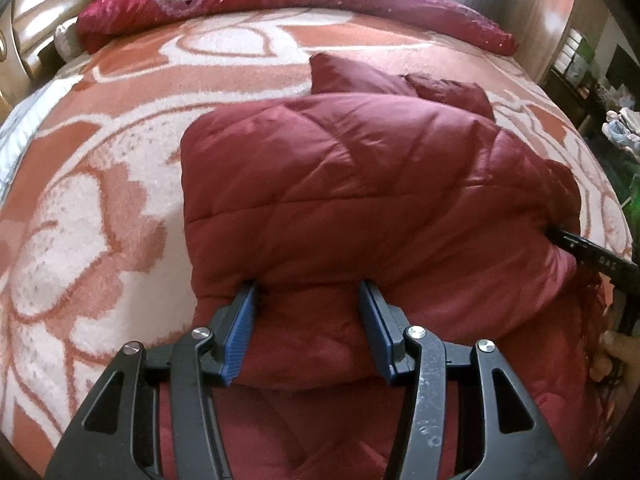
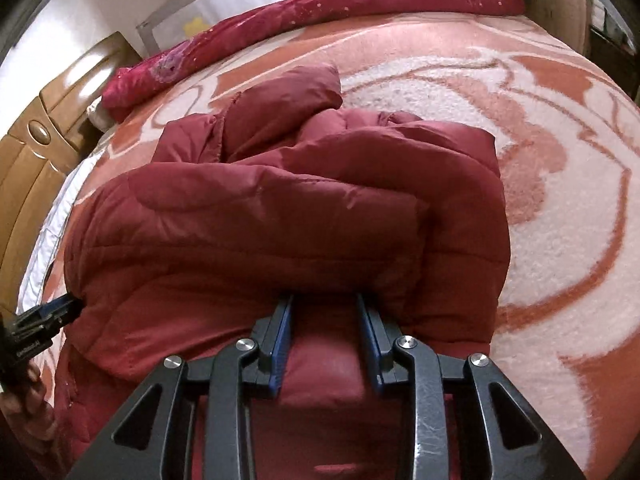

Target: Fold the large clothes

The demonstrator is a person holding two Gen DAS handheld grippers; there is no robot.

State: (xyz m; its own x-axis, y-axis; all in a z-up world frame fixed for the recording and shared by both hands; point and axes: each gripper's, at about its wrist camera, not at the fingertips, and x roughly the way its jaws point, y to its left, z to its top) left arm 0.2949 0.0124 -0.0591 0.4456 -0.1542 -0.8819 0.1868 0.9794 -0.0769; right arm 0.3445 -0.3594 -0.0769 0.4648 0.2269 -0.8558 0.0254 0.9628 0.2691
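both tongs [image 1: 307,286] [image 2: 324,300] grip jacket [image 1: 360,184]; rolled quilt [image 1: 280,4] lies beyond.

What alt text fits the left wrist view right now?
The left gripper clamps a thick fold of a dark red quilted jacket lying on a pink-and-white blanket. The right gripper meets the jacket's right edge.

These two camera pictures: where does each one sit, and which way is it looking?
Left wrist: on the left gripper, looking down its fingers at the maroon quilted jacket; the right gripper shows at the right edge.
Right wrist: on the right gripper, facing the same jacket; the left gripper and a hand show.
Shared: jacket, patterned blanket.
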